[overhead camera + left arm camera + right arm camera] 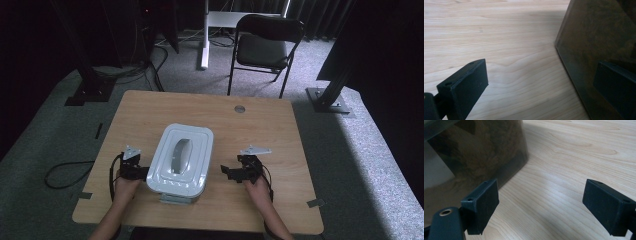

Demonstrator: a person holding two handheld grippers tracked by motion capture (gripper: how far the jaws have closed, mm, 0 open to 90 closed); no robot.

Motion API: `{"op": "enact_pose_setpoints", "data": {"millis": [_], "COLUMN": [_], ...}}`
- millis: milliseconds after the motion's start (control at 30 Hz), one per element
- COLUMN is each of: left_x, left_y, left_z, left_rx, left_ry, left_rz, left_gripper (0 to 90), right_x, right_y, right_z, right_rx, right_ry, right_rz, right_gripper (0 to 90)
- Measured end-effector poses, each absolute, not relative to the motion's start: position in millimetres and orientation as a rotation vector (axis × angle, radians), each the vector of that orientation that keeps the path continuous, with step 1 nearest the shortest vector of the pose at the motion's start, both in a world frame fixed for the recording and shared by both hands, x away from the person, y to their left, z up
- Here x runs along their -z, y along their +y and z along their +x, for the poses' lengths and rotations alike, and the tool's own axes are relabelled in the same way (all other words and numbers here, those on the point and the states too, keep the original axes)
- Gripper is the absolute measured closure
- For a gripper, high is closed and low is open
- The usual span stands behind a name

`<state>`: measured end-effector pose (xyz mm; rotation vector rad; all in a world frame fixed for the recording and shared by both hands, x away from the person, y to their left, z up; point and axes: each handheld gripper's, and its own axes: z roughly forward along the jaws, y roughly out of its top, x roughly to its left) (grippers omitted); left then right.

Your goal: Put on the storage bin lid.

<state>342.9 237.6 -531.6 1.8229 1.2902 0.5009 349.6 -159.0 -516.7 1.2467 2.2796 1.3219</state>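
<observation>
A square wooden worktop with pale, wavy grain and rounded corners carries a rectangular container near the middle of its near edge. The container has a white, glossy plastic lid with stepped ridges running round it and a long recessed handle hollow in the centre; its rounded corners overhang a smoky, translucent body, which in the left gripper view appears as a dark brownish wall curving down to the wood. A small grey latch juts from the container's near end. The left gripper, black and angular with a grey three-cornered plate on top, sits just beside the container's left side, toward the near left corner of the worktop; its jaws are spread wide, one flat matte block over bare wood and the other right against the dark wall, though whether it touches cannot be told. The right gripper, of the same build, is near the container's right side with a strip of wood between; its jaws are released and well apart, gripping nothing, the left block nearest the tinted wall. A person's forearms reach in from the near edge
</observation>
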Motion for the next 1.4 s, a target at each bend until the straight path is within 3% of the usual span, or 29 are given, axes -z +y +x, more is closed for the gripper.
{"op": "enact_pose_setpoints", "data": {"millis": [567, 1400], "left_x": [529, 524], "left_y": [192, 211], "left_z": [338, 333], "left_rx": [-0.473, -0.51], "left_ry": [1.202, 1.106], "left_rz": [1.907, 1.842], "left_gripper": [0.8, 0.8], "right_x": [524, 530], "right_y": [-180, -209], "right_z": [350, 335], "right_rx": [-1.27, -1.241], "right_ry": [2.275, 2.128], "right_rz": [1.29, 1.27], "right_gripper": [12.7, 12.7]}}
